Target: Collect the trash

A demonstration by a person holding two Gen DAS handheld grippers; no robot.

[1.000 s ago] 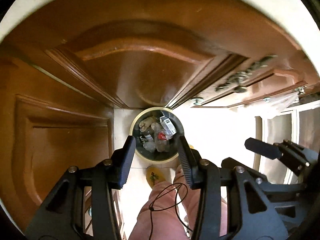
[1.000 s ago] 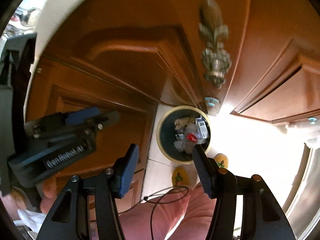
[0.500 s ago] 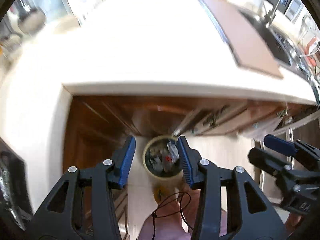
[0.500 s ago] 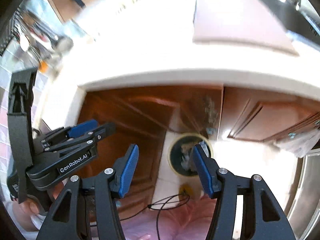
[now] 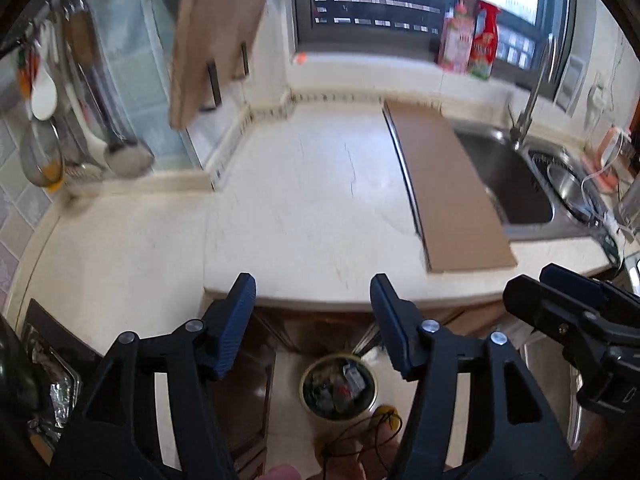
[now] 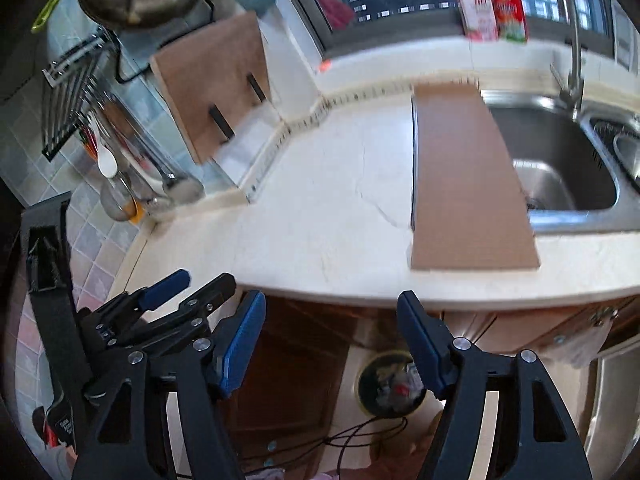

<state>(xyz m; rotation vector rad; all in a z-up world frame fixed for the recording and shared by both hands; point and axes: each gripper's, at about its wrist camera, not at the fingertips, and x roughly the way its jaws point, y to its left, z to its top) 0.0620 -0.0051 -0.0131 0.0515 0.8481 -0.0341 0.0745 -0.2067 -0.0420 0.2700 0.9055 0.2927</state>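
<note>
The left gripper (image 5: 312, 292) and right gripper (image 6: 331, 310) have both just been opening; their blue-padded jaws stand spread with nothing between them. Below, the round cream-rimmed bin of trash (image 5: 339, 389) sits on the floor under the pale stone counter (image 5: 304, 200)

Two tongs (image 5: 312, 292), one bin (image 5: 339, 392), two boards (image 5: 448, 192).

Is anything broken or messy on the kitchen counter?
Yes, a little: a thin dark crack wanders across the pale countertop, left of the brown board that hangs partly over the sink. No spills show.
</note>
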